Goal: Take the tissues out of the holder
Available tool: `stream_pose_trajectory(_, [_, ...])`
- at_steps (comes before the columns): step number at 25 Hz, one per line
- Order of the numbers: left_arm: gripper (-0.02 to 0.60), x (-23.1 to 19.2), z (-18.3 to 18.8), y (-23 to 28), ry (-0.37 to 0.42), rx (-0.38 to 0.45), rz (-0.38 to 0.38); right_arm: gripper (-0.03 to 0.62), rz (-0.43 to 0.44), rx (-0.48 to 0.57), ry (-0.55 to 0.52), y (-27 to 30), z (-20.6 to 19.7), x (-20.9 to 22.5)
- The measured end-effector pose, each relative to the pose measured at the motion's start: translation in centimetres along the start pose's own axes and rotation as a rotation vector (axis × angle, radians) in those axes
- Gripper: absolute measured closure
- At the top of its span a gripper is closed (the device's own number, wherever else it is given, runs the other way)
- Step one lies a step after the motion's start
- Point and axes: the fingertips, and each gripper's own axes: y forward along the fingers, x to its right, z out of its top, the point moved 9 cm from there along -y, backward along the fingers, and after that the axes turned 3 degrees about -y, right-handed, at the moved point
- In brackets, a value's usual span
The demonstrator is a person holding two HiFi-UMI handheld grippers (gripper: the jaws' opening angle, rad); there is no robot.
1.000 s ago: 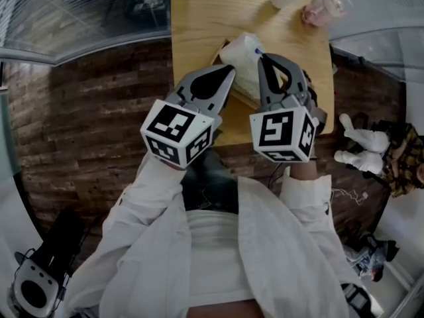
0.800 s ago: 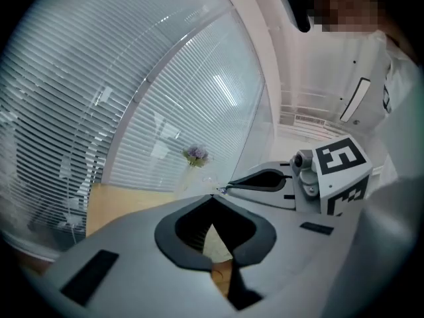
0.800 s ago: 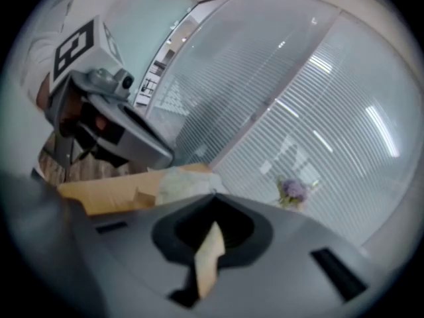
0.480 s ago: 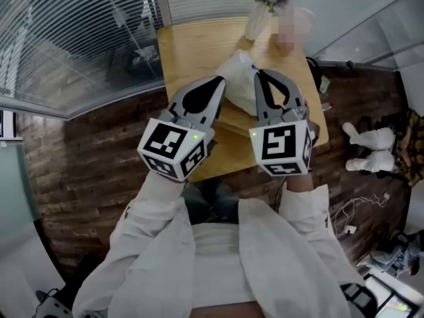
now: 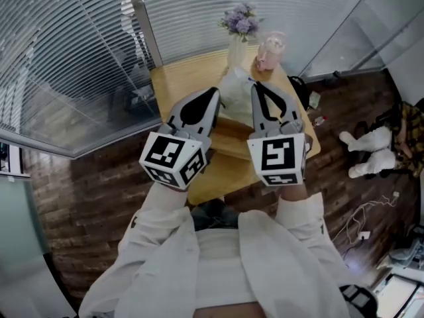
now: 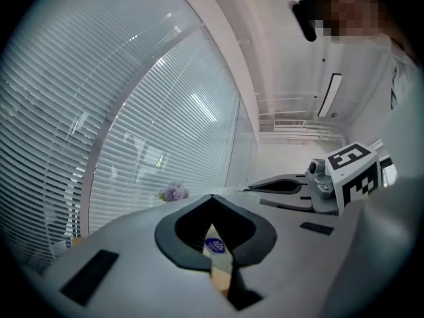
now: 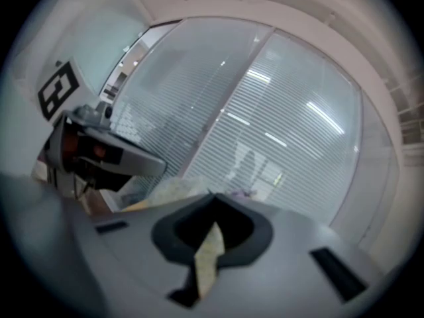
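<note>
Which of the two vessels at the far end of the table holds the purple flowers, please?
The tall white vase, standing just left of the pink cup. The cup is shorter and holds no flowers.

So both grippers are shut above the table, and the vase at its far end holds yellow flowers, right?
Not quite: the flowers in the vase are purple, as the head view shows. The left gripper and right gripper are indeed shut above the table.

Wooden table (image 5: 173, 85), dark wood floor (image 5: 86, 197), slatted blinds (image 5: 66, 38).
</note>
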Motion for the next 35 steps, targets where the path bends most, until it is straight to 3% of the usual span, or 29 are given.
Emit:
stream_pose_trajectory(11, [0.574, 1.6, 3.3, 0.0, 0.063, 0.073, -0.004, 0.580, -0.090, 0.182, 0.247, -2.8, 2.1, 3.3])
stream_pose_trajectory(20, [0.574, 1.9, 4.5, -0.8, 0.080, 0.109, -0.004, 0.580, -0.030, 0.330, 0.546, -3.9, 1.8, 4.4])
stream_pose_trajectory(35, [0.574, 3.3, 5.1, -1.7, 0.091, 0.137, -0.002, 0.580, -0.055, 0.423, 0.586, -6.3, 2.6, 4.1])
